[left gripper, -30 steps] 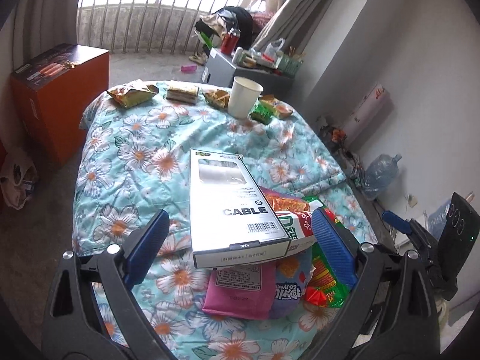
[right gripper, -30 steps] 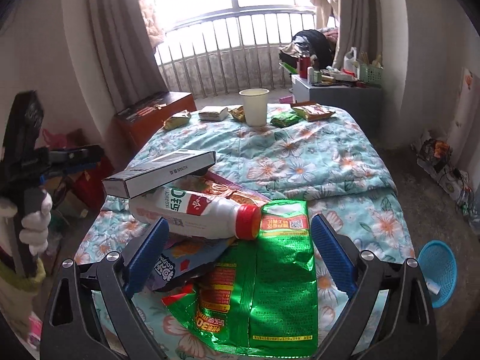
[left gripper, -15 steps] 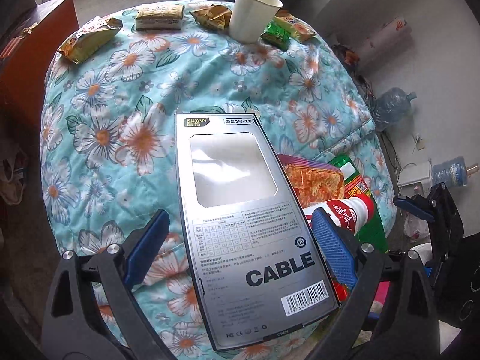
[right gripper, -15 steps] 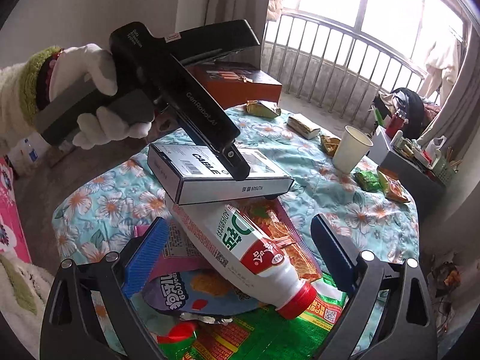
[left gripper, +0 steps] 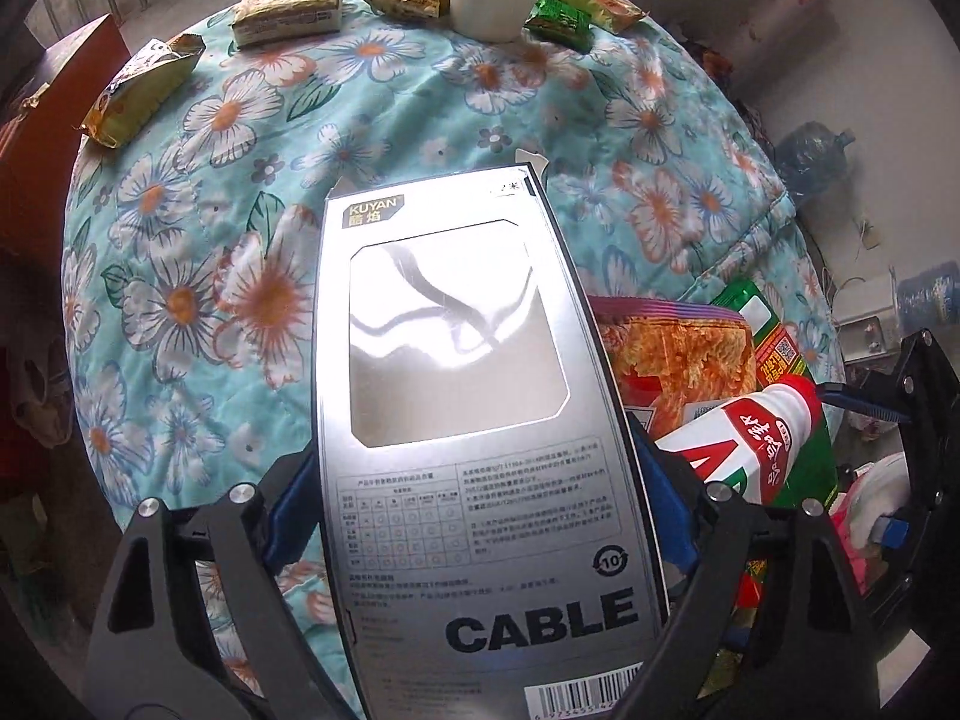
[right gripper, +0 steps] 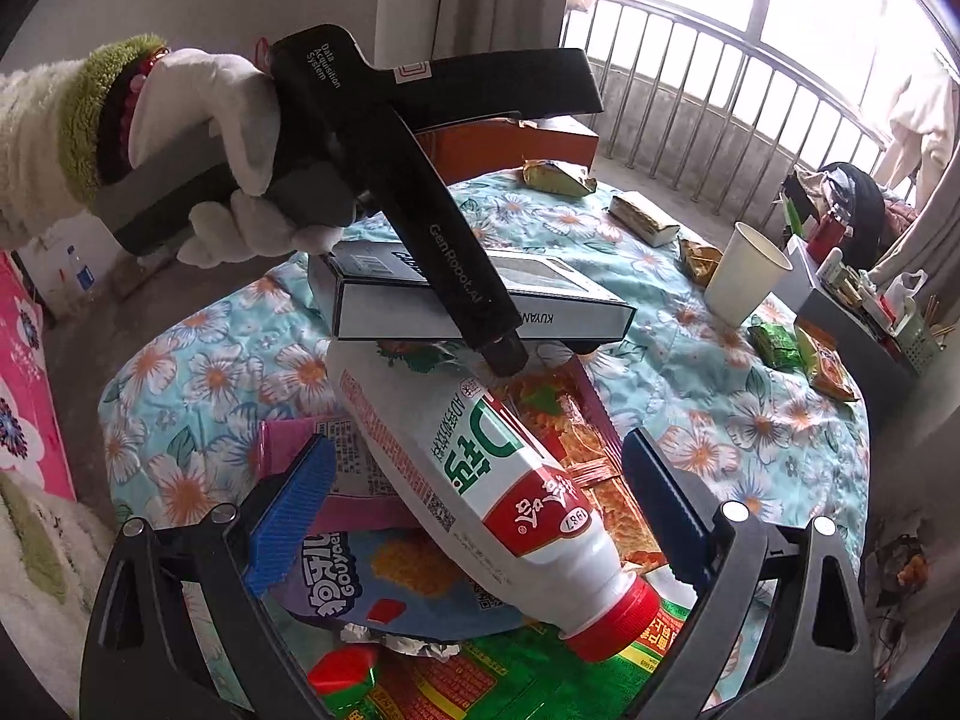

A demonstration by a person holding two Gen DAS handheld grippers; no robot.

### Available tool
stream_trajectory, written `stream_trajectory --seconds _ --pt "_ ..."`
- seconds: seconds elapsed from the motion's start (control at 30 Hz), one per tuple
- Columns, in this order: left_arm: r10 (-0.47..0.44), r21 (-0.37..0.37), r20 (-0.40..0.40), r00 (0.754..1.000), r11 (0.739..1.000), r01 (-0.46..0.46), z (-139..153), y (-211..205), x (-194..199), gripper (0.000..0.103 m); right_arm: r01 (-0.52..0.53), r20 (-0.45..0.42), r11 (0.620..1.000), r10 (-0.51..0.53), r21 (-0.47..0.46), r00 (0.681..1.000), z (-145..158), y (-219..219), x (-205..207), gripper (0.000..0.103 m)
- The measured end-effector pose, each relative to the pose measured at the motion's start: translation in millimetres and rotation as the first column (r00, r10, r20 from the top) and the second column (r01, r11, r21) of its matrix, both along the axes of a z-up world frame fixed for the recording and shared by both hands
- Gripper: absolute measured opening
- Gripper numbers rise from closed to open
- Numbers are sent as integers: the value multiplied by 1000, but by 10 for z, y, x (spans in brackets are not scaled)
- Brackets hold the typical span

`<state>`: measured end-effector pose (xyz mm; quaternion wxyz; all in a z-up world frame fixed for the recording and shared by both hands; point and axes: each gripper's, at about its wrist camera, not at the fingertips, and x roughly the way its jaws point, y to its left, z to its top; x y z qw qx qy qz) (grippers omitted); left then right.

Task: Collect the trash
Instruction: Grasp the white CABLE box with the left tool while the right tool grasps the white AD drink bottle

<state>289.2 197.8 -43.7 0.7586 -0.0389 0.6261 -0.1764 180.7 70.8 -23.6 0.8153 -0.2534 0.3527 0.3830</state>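
The left gripper (left gripper: pixel 480 498) was seen astride the silver cable box (left gripper: pixel 474 396), its jaws having just been closing around it; the blue pads were largely hidden behind the box's edges, so whether they pressed on it could not be told. The box was perched atop a trash pile on the flowered quilt (left gripper: pixel 240 180), over a white bottle (right gripper: pixel 480 480) with a red cap. The right gripper (right gripper: pixel 474 510) was held wide open about that bottle, pads clear of it. Snack wrappers beneath were mostly covered. A paper cup (right gripper: pixel 744 282) stood well apart; its rim was cut off in the left view
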Motion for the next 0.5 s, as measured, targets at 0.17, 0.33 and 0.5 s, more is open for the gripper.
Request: stream_trajectory --seconds 0.17,0.33,0.5 --pt "87 -117 73 994 990 -78 90 275 -197 83 16 -16 999 -16 35 1000 63 -56 35 93" --pt "254 -246 172 952 947 -208 349 752 -663 83 26 -59 997 -21 77 998 142 -155 40 93" --pt "336 -188 274 901 938 -293 404 958 -1350 83 -15 -109 993 28 113 994 239 -145 133 93"
